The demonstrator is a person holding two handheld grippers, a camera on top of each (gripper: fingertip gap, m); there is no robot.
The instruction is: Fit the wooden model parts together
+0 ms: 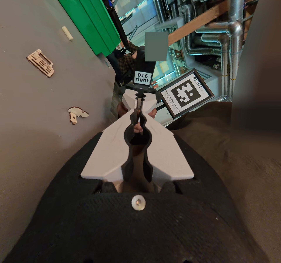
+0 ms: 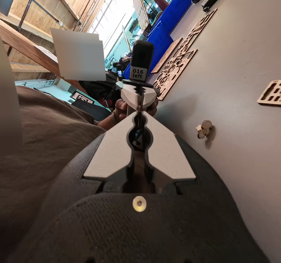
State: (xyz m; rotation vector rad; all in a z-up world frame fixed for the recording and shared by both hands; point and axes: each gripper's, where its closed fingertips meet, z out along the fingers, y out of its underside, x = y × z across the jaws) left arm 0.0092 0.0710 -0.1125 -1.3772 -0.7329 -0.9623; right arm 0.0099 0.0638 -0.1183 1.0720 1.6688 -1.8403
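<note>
On the grey table (image 1: 45, 96) lie a slotted wooden panel (image 1: 40, 63), a small white peg (image 1: 67, 33) and a rounded wooden piece (image 1: 77, 113) with a small tab part beside it; a green bin (image 1: 85, 16) stands at the table's far edge. The right wrist view shows cut-out wooden sheets (image 2: 176, 70) near a blue bin (image 2: 164, 32), another slotted panel (image 2: 272, 94) at the edge of the picture, and the rounded piece (image 2: 204, 129) again. A framed marker sign (image 1: 186, 93) stands past the table (nothing lies between the two tools).

Both grippers are held up off the table, tip to tip, facing each other along one line. The left gripper (image 1: 138, 113) has its fingers drawn nearly together on a thin dark wooden strip (image 1: 138, 108). The right gripper (image 2: 139, 113) is likewise closed to a narrow slit, meeting the same thin strip (image 2: 139, 103) from the opposite end. A hand (image 2: 121, 108) wraps each handle.

The strip stands on edge, its long axis running along the line from one gripper into the other.
</note>
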